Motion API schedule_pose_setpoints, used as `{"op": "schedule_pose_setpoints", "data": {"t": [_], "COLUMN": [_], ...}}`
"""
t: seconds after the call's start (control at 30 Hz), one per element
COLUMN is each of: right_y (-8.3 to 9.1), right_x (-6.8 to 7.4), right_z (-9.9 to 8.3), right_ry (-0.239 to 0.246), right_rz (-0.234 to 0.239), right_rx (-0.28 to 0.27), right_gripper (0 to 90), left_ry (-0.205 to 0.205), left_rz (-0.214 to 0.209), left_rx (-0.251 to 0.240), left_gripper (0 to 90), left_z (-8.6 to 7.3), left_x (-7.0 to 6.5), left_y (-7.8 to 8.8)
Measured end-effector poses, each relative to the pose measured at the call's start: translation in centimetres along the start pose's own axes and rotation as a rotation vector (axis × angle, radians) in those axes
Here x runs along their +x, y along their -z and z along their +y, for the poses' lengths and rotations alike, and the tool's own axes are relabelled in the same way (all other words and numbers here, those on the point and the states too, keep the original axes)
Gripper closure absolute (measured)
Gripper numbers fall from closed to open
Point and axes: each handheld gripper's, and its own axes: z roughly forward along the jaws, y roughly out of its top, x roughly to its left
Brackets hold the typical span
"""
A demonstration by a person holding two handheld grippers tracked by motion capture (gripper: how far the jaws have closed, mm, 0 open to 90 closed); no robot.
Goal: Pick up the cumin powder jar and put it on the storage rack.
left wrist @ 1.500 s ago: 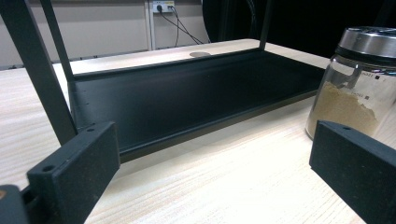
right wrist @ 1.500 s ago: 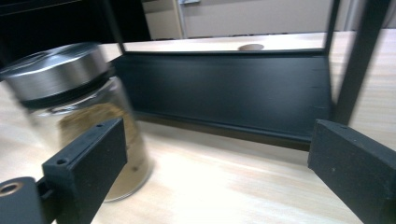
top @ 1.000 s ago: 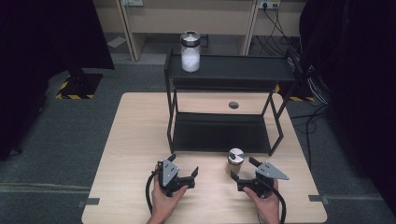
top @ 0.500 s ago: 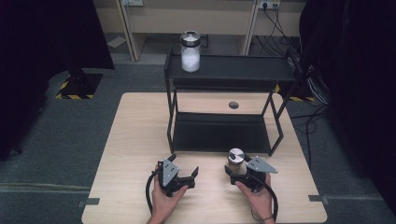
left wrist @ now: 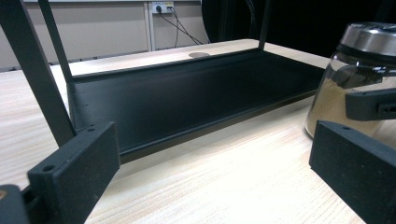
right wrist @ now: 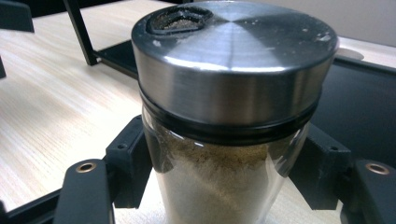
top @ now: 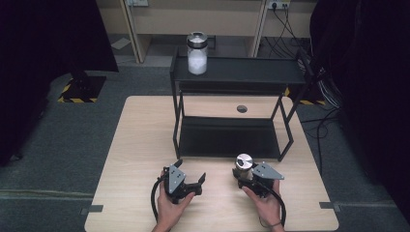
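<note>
Right hand-held gripper jaws just closed, now clamped on the glass body of the spice jar, below its steel lid; jar stands on the surface just in front of the black rack. Glass likely rigid, slick, breakable: keep upright. Left hand-held gripper wide, empty, left of jar.

Light wooden table with black two-tier rack and brown-spice jar; white-filled jar on rack top.
</note>
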Motion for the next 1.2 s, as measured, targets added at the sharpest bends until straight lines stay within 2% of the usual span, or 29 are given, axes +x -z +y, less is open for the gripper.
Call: {"op": "schedule_pose_setpoints", "data": {"t": [0.07,0.2,0.43,0.5,0.9,1.2], "right_y": [0.3,0.8,3.3,3.7,4.6,5.6], "right_x": [-0.2,-0.1,1.3,1.4,0.8,0.3], "right_z": [-0.6,-0.8,0.6,0.9,1.6,4.1], "right_ry": [-0.029,-0.037,-0.013,-0.011,-0.034,-0.010], "right_rz": [-0.001,-0.011,-0.114,-0.133,-0.162,-0.200], "right_rx": [-0.033,-0.063,-0.220,-0.233,-0.265,-0.300], "right_gripper": [31.2,31.2,31.2,31.2,31.2,31.2], "left_ry": [-0.001,-0.001,-0.003,-0.004,-0.009,0.011], "left_rz": [0.000,0.000,-0.001,-0.002,0.010,0.008], "left_rx": [-0.002,-0.001,-0.002,-0.002,-0.014,-0.012], "left_gripper": [1.2,1.2,1.3,1.2,1.6,1.6], "left_z": [0.0,0.0,0.0,0.0,-0.2,-0.2], "left_x": [0.0,0.0,0.0,0.0,-0.4,-0.2], "left_y": [0.0,0.0,0.0,0.0,0.1,0.1]}}
